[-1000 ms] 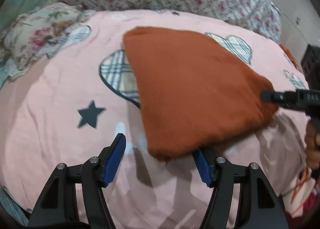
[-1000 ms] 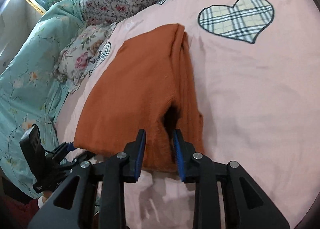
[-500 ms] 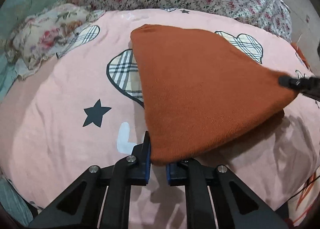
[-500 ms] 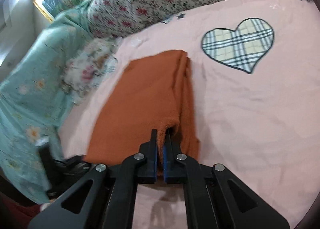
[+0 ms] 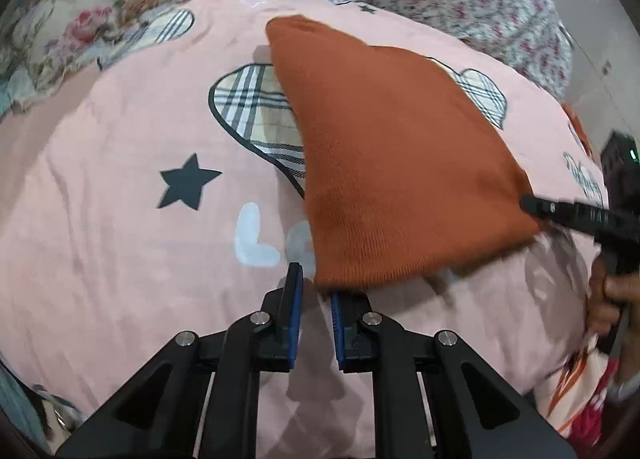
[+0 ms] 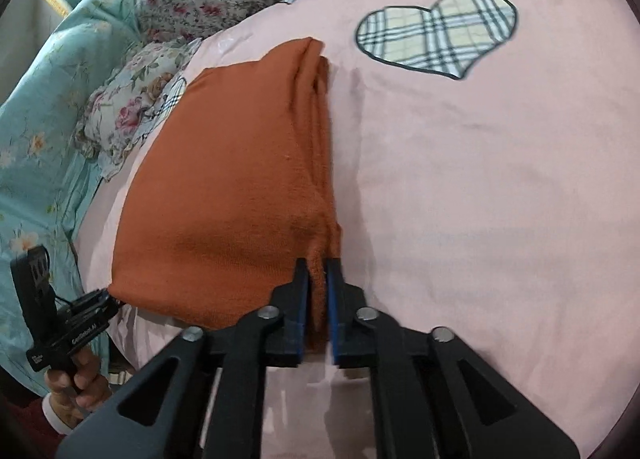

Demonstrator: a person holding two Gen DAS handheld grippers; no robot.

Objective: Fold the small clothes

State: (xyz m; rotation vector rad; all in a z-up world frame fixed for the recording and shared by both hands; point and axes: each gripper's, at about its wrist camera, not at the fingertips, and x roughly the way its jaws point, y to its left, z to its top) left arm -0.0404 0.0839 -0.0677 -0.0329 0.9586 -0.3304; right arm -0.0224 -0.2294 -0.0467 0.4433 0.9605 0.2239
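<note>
Both grippers have just been easing open, the left gripper (image 5: 315, 291) off the orange garment (image 5: 400, 163), the right gripper (image 6: 318, 279) loosely around its corner; releasing the fold, they should back away.

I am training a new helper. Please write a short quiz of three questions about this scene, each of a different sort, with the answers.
1. True or false: the orange garment lies on a green sheet.
2. What is between the fingers of the right gripper?
3. Which print shows right of the garment in the right wrist view? A) plaid heart B) yellow sun C) red car

Key: 1. False; it lies on a pink sheet. 2. The orange garment's near edge; the jaws have just been opening. 3. A.
</note>
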